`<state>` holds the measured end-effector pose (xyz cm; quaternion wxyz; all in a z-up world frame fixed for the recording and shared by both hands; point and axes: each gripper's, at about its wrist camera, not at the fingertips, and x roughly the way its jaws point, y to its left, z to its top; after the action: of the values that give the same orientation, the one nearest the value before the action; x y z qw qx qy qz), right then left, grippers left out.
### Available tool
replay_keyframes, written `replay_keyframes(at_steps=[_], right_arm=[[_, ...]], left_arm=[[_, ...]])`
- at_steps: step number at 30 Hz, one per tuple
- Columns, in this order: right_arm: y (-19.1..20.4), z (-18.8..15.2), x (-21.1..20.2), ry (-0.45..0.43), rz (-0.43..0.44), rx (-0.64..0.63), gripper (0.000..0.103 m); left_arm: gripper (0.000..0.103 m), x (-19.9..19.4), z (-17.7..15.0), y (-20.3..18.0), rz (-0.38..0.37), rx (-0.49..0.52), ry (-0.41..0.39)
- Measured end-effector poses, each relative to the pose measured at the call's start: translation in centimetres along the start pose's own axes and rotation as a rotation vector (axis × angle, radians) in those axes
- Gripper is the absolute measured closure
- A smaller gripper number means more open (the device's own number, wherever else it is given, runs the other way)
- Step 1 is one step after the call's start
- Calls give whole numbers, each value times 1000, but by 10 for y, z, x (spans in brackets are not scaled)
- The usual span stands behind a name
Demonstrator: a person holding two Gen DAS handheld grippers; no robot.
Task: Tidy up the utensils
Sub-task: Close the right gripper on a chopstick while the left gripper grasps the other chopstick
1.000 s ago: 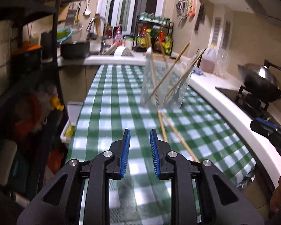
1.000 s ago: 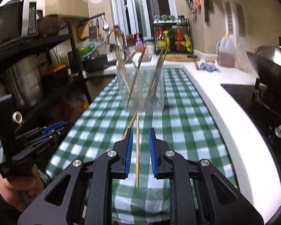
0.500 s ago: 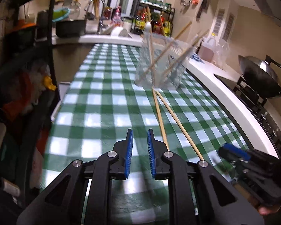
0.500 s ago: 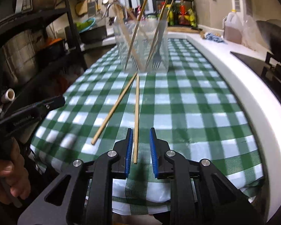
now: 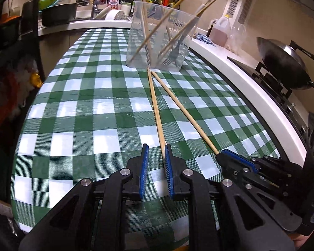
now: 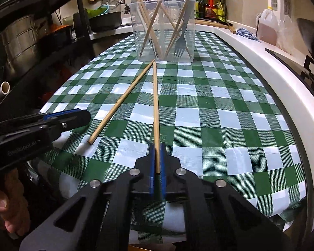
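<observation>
Two wooden chopsticks lie on the green checked surface point(image 6: 198, 87), far tips nearly meeting just in front of the clear plastic cup point(image 6: 163, 29) in the upper middle of both views. Right chopstick point(image 6: 155, 104) runs straight down the centre of the right view; right tool point(image 6: 156, 163) is clamped on its near end, pads pressing both sides. Left chopstick point(image 5: 156, 108) runs down the middle of the left view to the left tool point(image 5: 156, 163); its near end sits against the inside of the right pad, left pad clear of it, so the gap is narrow and not gripping yet

Handling, my read: light, stiff, thin round sticks, smooth wood, likely to roll on the glossy cloth and to pivot in a grip taken at the very end. Ribbed blue pads should help. Holding further up the shaft would cut the swing; end grip is fine for tipping into the cup. Cup looks light and already holds chopsticks and a fork point(image 6: 181, 41), so a hard poke could shove or tip it

Writing: embossed lettering on the left tool body at left edge of the right view, not confidently legible. Bottle labels on the back rack are too small to read
</observation>
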<state>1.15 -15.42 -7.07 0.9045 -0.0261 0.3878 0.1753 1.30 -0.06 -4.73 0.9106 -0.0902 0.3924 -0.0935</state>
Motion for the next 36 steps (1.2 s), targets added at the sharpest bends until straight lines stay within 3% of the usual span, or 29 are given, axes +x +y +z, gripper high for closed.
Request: replay_keyframes(at_steps=[12,17,36], right_arm=[[-28,-10,-12,-10,-63,80,97],[-29,-9,-11,-10,-66,81,96],[-27,-6,-7,-15,-72,66,95]], left_arm=[[86,7,-4,-11,31,46,5],[79,9,-6,-18,52,73,5],[79,14,-11,-28,136,138,-10]])
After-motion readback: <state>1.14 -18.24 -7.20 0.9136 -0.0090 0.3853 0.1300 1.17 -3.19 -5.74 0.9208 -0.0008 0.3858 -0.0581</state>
